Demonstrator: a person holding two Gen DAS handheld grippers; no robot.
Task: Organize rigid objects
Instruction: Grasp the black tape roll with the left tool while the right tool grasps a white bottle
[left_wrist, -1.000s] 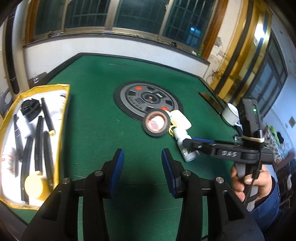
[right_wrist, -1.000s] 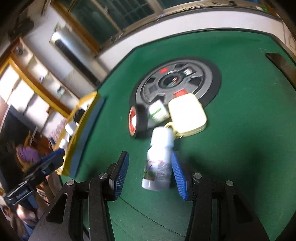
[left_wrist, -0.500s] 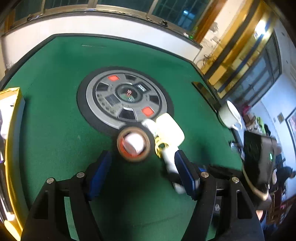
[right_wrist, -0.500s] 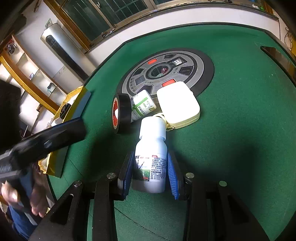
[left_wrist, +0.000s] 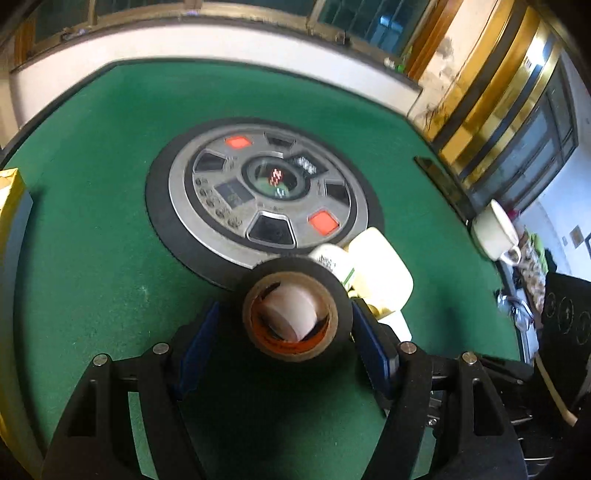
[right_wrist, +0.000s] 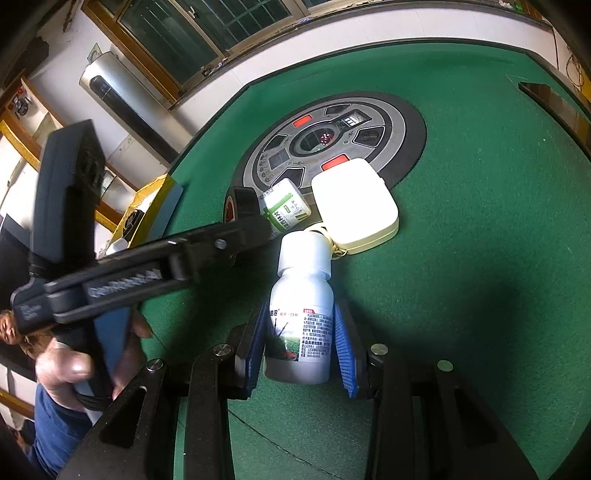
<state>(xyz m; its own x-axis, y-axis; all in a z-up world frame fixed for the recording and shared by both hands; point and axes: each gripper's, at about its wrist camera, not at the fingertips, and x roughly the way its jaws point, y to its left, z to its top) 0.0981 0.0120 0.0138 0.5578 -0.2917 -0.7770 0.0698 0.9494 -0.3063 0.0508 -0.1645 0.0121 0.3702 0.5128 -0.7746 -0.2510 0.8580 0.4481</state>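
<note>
A black tape roll (left_wrist: 293, 314) stands on edge on the green table, between the blue pads of my left gripper (left_wrist: 284, 343); the right pad touches it, a small gap shows on the left. My right gripper (right_wrist: 300, 341) is shut on a white bottle (right_wrist: 301, 317) lying on the felt. A small white jar with a green label (right_wrist: 286, 206) and a cream flat case (right_wrist: 354, 206) lie just beyond. The tape roll (right_wrist: 240, 201) is partly hidden behind the left gripper's body (right_wrist: 147, 273) in the right wrist view.
A round grey and black console (left_wrist: 262, 195) sits in the table's centre. A yellow tray's edge (left_wrist: 9, 192) is at the far left. A white cup (left_wrist: 495, 230) stands off the table's right edge. A dark slot (right_wrist: 550, 99) lies at the right rim.
My left gripper has moved forward to the tape roll, which now sits between its pads. My right gripper has closed on the white bottle and stays there.
</note>
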